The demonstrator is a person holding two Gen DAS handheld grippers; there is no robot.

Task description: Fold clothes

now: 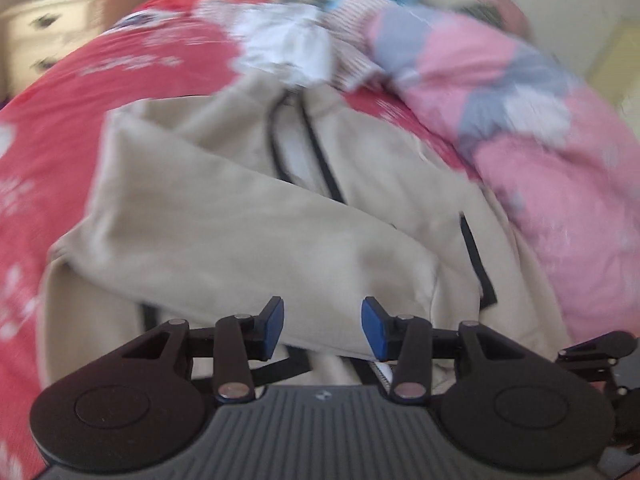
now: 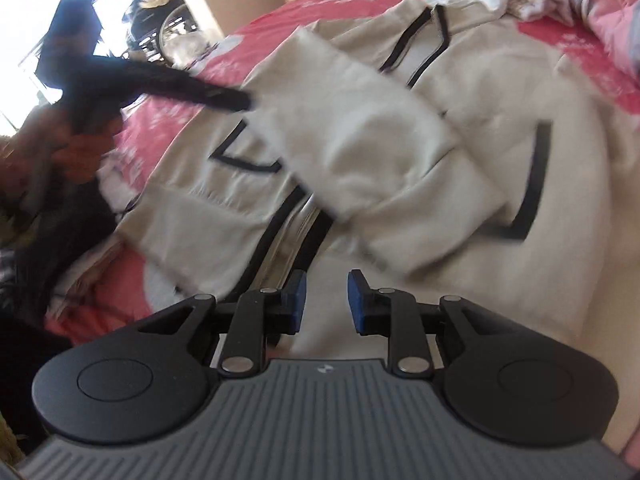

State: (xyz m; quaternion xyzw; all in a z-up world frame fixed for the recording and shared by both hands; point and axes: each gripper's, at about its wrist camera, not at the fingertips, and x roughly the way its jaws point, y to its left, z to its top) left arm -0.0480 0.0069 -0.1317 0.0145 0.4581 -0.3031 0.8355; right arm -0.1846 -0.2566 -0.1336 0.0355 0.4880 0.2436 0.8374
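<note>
**Beige zip jacket lies on the red bed, both grippers empty above it**

The bed fills both views, covered by a red sheet with a white flower print. On its far right side lies a bunched pink and grey quilt, and next to the quilt, near the head of the bed, there is a heap of other clothes, white and striped, too blurred to name one by one. A cream dresser stands beyond the bed at the left.

The beige jacket is spread in the middle of the bed, front side up, with a black-edged zipper running down its centre and black angular trim at the pockets. One sleeve is folded across the chest and crosses over the zipper line. The collar end points toward the heap of clothes.

The left gripper is above the lower part of the jacket, pointing down at it. Its jaws are spread apart and nothing is between the blue pads; they touch no cloth.

The right gripper is above the hem region, near the lower end of the zipper. Its jaws stand a little apart, narrower than the left, and they also pinch nothing.
</note>
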